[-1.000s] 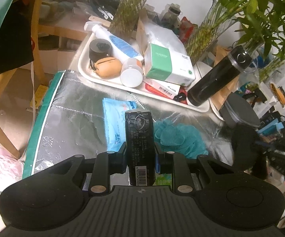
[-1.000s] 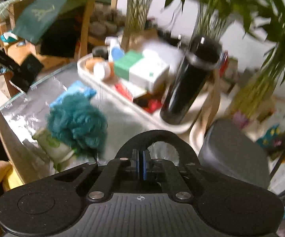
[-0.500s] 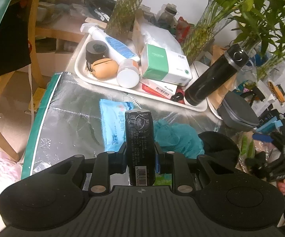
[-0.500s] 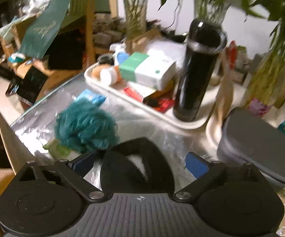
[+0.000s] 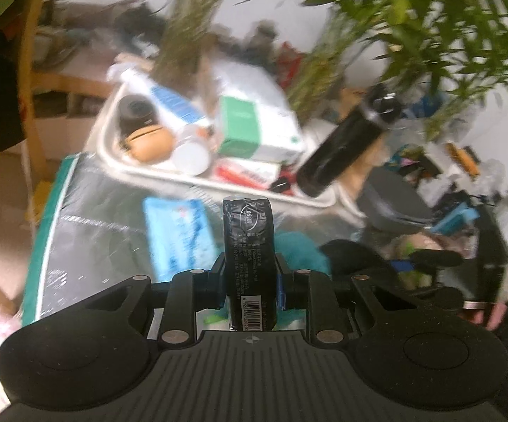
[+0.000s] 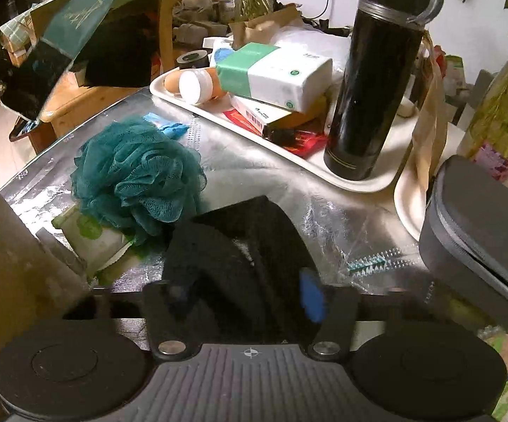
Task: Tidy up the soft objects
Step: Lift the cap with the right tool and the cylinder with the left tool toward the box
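Observation:
My left gripper (image 5: 249, 276) is shut on a black wrapped packet (image 5: 248, 246) with a barcode, held upright above the silver mat (image 5: 88, 232). My right gripper (image 6: 245, 297) hangs low over a black cloth (image 6: 233, 246) lying on the mat (image 6: 254, 161). Its jaws are closing, blurred, with the cloth between them and the blue pad (image 6: 312, 295) at the cloth's right edge. A teal mesh bath pouf (image 6: 138, 172) rests left of the cloth on a green-and-white pack (image 6: 92, 235). A blue wipes pack (image 5: 180, 232) lies flat behind the pouf (image 5: 296, 249).
A white tray (image 6: 359, 183) at the back holds a black flask (image 6: 377, 77), boxes and jars. A grey zip case (image 6: 482, 228) stands at the right, with a small brush (image 6: 377, 260) on the mat beside it. Cardboard (image 6: 0, 263) rises at the left. Plants stand behind.
The right gripper went from shut to wide open and now narrows again. It sank toward the black cloth on the mat. The left gripper keeps its packet and has tilted slightly.

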{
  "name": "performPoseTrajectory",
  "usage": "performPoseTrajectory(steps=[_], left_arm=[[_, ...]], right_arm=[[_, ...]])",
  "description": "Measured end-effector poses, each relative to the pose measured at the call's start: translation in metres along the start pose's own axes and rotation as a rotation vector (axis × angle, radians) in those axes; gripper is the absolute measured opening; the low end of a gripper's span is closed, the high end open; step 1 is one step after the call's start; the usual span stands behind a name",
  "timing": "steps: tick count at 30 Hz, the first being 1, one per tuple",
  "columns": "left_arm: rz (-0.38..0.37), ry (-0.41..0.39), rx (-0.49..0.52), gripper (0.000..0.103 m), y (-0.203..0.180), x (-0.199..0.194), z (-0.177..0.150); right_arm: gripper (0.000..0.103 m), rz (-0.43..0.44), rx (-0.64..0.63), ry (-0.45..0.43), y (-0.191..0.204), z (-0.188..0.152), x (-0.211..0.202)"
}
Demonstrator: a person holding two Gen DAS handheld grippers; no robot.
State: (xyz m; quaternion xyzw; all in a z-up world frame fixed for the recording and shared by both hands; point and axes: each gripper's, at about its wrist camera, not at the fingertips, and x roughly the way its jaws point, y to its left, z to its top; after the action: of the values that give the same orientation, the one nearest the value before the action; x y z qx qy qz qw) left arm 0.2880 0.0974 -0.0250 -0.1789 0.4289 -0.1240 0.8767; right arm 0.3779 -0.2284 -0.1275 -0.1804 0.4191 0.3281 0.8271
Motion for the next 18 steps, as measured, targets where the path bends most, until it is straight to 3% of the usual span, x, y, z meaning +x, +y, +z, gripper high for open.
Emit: performPoseTrajectory(steps=[3, 6, 12, 18], left_arm=[[-0.054, -0.028, 0.039, 0.025, -0.009, -0.004, 0.0], [-0.065, -0.04, 0.092, 0.025, -0.019, -0.005, -0.002], [-0.004, -0.062, 0.185, 0.025, -0.036, -0.009, -0.007], [0.111, -0.11, 0.337, 0.025, -0.062, -0.02, -0.016]], right_arm=[[0.027, -0.019, -0.01, -0.04, 0.002, 0.002, -0.01], [0.025, -0.058, 0.014, -0.108, -0.002, 0.009, -0.027], [0.024, -0.165, 0.079, -0.227, -0.002, 0.016, -0.072], [0.024, -0.21, 0.083, -0.268, 0.02, 0.015, -0.107]])
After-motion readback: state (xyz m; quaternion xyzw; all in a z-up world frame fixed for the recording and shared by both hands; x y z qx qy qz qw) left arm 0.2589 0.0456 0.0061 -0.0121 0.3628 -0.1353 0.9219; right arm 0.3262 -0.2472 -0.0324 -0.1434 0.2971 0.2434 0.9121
